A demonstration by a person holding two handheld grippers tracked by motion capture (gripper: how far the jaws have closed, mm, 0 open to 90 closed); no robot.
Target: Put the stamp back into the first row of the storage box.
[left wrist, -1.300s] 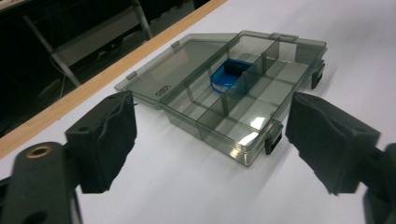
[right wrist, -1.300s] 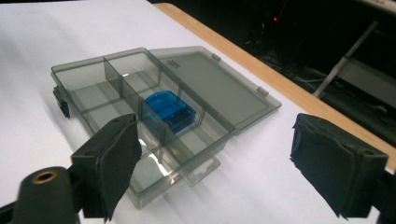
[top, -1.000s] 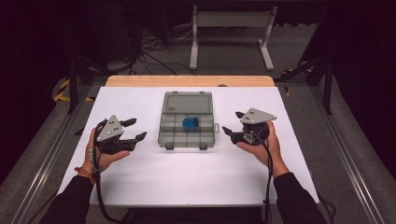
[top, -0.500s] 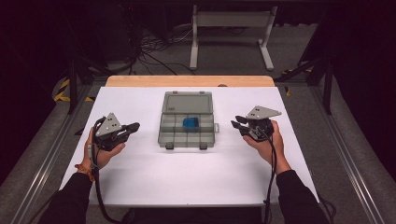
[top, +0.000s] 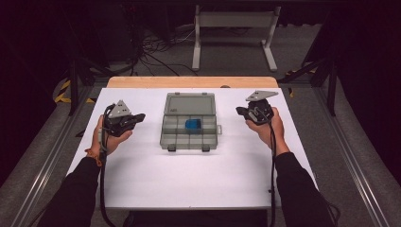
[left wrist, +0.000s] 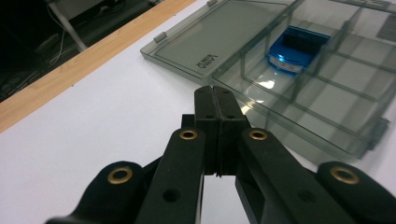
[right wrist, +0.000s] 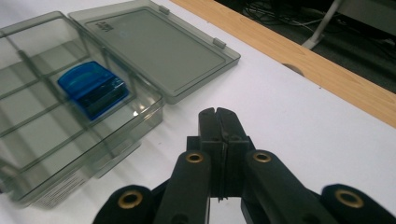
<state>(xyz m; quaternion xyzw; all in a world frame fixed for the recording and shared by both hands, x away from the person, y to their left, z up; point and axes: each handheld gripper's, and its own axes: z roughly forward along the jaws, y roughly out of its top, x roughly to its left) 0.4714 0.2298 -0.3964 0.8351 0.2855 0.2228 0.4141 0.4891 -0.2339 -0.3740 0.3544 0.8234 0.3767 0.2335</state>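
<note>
An open grey see-through compartment box (top: 166,137) lies at the middle of the white table, its lid (top: 190,103) folded back flat. A small blue case (top: 193,124) rests in one middle compartment. My left gripper (top: 141,116) is held left of the box, jaws pressed together on nothing, pointing at it. My right gripper (top: 239,111) is held right of the box, apart from it; its jaws have just been closing and are shut with nothing between them. The left gripper view has the shut jaw tips (left wrist: 214,93) before the lid (left wrist: 210,37) and blue case (left wrist: 299,46). In the right gripper view the shut tips (right wrist: 215,114) sit beside the lid (right wrist: 159,51) and blue case (right wrist: 93,88).
A wooden strip (top: 189,82) runs along the table's far edge. Behind it on the floor are a grey metal stand (top: 234,33) and loose cables (top: 156,47). Bare white tabletop (top: 189,179) lies between the box and the person.
Both grippers' jaws have gone from open to shut on nothing. Both hands have moved away from the person, toward the table's far side. The box and blue case have not moved.
</note>
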